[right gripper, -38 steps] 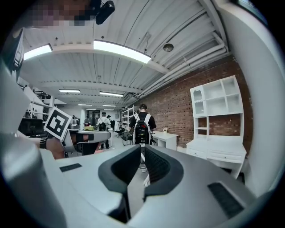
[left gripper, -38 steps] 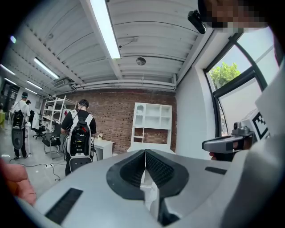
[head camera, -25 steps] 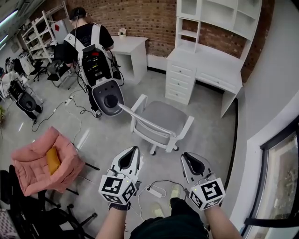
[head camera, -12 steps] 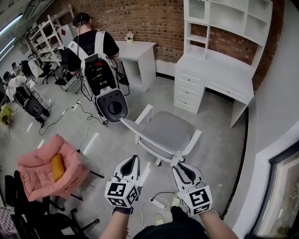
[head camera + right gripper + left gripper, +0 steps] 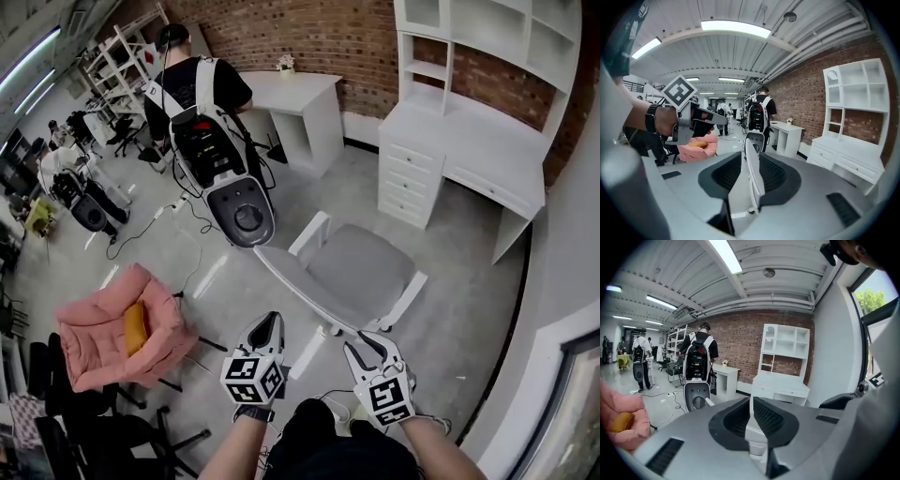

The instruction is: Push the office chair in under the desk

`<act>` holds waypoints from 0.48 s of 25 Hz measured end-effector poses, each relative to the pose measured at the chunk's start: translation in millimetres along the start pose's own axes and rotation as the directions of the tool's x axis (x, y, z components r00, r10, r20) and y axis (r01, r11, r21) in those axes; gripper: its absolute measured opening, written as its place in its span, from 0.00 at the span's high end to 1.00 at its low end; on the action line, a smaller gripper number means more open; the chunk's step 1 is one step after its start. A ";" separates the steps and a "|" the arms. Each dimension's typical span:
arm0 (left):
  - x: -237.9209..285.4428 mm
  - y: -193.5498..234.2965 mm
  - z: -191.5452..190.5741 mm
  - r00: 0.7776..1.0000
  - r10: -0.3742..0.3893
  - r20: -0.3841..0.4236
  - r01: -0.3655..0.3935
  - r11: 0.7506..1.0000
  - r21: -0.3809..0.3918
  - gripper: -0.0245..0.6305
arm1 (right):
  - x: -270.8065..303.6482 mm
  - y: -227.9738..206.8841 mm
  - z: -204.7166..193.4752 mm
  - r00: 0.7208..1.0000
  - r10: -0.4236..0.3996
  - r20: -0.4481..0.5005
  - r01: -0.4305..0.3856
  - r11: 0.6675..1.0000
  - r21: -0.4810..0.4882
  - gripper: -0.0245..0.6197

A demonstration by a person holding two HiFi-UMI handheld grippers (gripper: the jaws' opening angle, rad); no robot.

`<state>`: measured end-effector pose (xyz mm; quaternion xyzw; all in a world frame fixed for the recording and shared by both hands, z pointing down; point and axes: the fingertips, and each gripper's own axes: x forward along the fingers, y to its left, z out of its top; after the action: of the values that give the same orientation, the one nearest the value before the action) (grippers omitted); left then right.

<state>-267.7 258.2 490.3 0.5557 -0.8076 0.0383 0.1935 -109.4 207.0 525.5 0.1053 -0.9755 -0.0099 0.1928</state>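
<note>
The office chair [image 5: 361, 272], grey seat on a white frame, stands on the floor a little out from the white desk with drawers and shelves [image 5: 487, 159]. Its back faces me. My left gripper [image 5: 267, 326] hangs just short of the chair's back, jaws shut and empty; in the left gripper view [image 5: 751, 399] the desk [image 5: 780, 390] shows beyond. My right gripper [image 5: 362, 347] is at the right end of the chair's back, and its jaws have just been opening. In the right gripper view [image 5: 750, 161] the white edge of the chair's back [image 5: 754, 180] stands in the gap, with the pads apart from it.
A person wearing a backpack rig [image 5: 202, 94] stands at the back left beside a small white table [image 5: 295, 98]. A grey round-fronted unit [image 5: 242, 206] sits left of the chair. A pink armchair [image 5: 112, 337] and black chairs [image 5: 84, 431] fill the near left. A wall runs along the right.
Both grippers have moved forward and down toward the chair's back. The right gripper's jaws have parted; the left stays shut. The chair looks nearer in the head view.
</note>
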 end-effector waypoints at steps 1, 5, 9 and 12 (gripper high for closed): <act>2.7 2.6 -1.6 1.000 0.008 -0.011 -0.008 1.000 -0.006 0.95 | 2.3 -1.4 -2.8 1.000 0.003 -0.011 -0.003 1.000 -0.003 0.81; 14.9 18.3 -7.1 0.998 0.022 -0.051 -0.026 0.997 -0.067 0.91 | 13.0 -1.0 -14.1 0.999 0.018 -0.050 -0.020 0.999 -0.045 0.78; 35.4 35.5 -11.0 0.996 0.029 -0.079 -0.039 0.992 -0.122 0.83 | 27.6 -4.9 -26.8 0.996 0.011 -0.086 -0.019 0.995 -0.098 0.76; 55.7 51.5 -15.1 0.995 0.031 -0.095 -0.043 0.991 -0.124 0.82 | 40.5 -6.3 -31.8 0.995 -0.004 -0.104 -0.009 0.992 -0.123 0.76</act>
<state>-327.8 232.8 531.8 0.5250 -0.8088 0.0168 0.2646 -132.6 193.0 569.7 0.0923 -0.9618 -0.0642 0.2496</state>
